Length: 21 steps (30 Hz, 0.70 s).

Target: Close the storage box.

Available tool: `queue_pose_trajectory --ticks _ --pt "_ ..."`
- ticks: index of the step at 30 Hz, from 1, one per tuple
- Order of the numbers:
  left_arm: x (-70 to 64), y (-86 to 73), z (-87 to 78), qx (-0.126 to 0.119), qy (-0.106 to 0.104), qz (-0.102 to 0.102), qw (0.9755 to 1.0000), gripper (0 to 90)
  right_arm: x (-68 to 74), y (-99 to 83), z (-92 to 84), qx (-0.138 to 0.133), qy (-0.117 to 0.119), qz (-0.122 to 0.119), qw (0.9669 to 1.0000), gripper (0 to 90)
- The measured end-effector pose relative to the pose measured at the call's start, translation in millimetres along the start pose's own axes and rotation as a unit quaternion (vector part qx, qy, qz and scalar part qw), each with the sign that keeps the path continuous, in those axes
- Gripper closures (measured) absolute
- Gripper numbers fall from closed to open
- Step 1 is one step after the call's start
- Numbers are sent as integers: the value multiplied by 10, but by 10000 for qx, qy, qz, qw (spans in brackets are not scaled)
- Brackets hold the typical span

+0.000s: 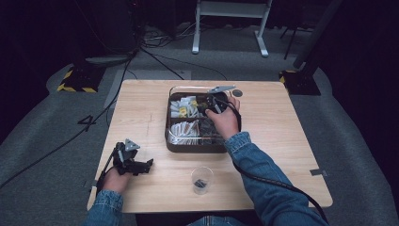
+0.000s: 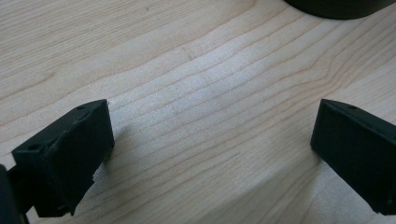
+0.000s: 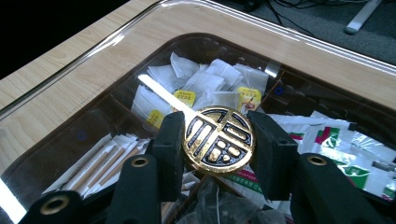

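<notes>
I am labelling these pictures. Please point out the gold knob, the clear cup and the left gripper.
gold knob (image 3: pixel 218 140), right gripper view, its patterned face.
clear cup (image 1: pixel 202 179), high view, its wall.
left gripper (image 2: pixel 212 149), left gripper view, between its open jaws.

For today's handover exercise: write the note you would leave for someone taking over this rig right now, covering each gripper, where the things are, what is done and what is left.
Right gripper: jaws shut on the round gold-and-black knob of the clear lid over the divided organizer box.
Left gripper: open, holding nothing, low over the bare wooden table at the near left.
Box: mid-table, with tea bags and packets in its compartments.
Clear cup: near edge, something small and dark inside.
Done: knob gripped.
Left: probably lift the lid away; whether it is already raised I cannot tell.
</notes>
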State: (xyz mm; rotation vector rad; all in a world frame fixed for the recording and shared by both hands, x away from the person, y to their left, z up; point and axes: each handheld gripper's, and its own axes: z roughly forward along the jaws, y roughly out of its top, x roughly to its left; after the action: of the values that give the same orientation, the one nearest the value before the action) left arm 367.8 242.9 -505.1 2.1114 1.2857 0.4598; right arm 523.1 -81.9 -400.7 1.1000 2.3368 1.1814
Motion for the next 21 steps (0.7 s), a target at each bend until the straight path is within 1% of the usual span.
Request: queue_pose_trajectory --ticks 3,10,15,16,21 --pt "-1 1 5 -16 -4 -10 10000 0 26 -32 60 30 -23 8 10000 586" --pt "-1 2 3 -4 -5 -6 10000 0 78 -91 174 116 -171 -86 9998 587" --pt "-2 1 2 -6 -4 -6 10000 0 115 -107 229 164 -244 -178 9994 586" --pt "-2 1 0 0 5 -1 10000 0 129 -115 256 173 -313 -227 9991 587" --pt "-3 0 0 5 1 -8 10000 0 128 -141 294 215 -373 -193 9989 586"
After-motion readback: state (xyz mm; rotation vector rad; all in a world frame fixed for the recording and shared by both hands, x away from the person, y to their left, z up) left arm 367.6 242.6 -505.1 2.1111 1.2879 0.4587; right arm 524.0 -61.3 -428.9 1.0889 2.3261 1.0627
